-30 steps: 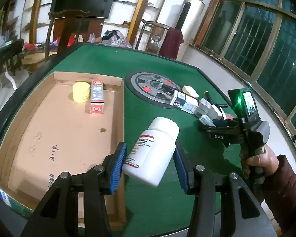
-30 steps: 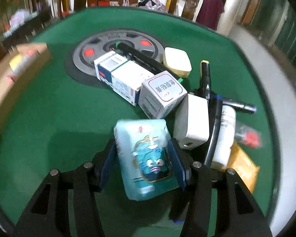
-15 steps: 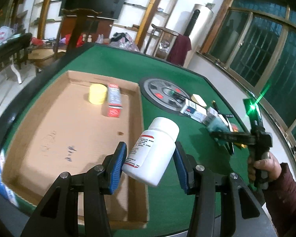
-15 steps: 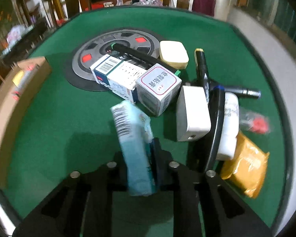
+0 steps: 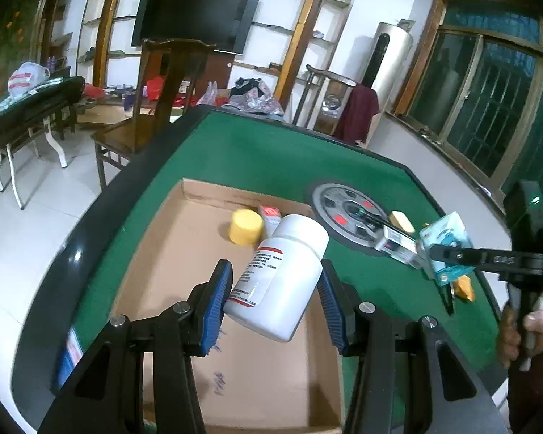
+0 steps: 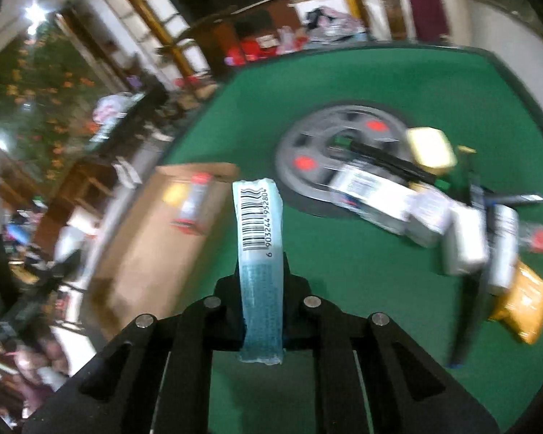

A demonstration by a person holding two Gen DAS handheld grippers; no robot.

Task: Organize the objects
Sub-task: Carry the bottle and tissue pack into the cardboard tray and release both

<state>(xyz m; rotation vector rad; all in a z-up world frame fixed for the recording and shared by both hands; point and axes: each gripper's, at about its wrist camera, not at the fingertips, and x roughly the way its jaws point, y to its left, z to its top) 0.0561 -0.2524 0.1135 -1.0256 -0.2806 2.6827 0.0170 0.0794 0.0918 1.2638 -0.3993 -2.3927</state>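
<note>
Fingers (image 5: 217, 300) clamp white bottle (image 5: 278, 275); right gripper (image 6: 262, 289) pinches tissue pack (image 6: 260, 253).

Green table (image 5: 271, 159), cardboard tray (image 5: 184, 253), seemingly boxes (image 6: 376, 195).

White pill bottle (image 5: 279, 275), white screw cap, red-and-black printed label: tilted with cap up and away, held between the blue pads of the left gripper (image 5: 275, 302), above the open cardboard box (image 5: 184, 253). Box contents: yellow round container (image 5: 245, 227) and red-and-white carton (image 5: 270, 217), side by side near the far wall. Pale blue tissue pack (image 6: 260, 253), barcode edge facing the camera, pinched in the right gripper (image 6: 262, 320) above the green worktop (image 5: 271, 159).
</note>
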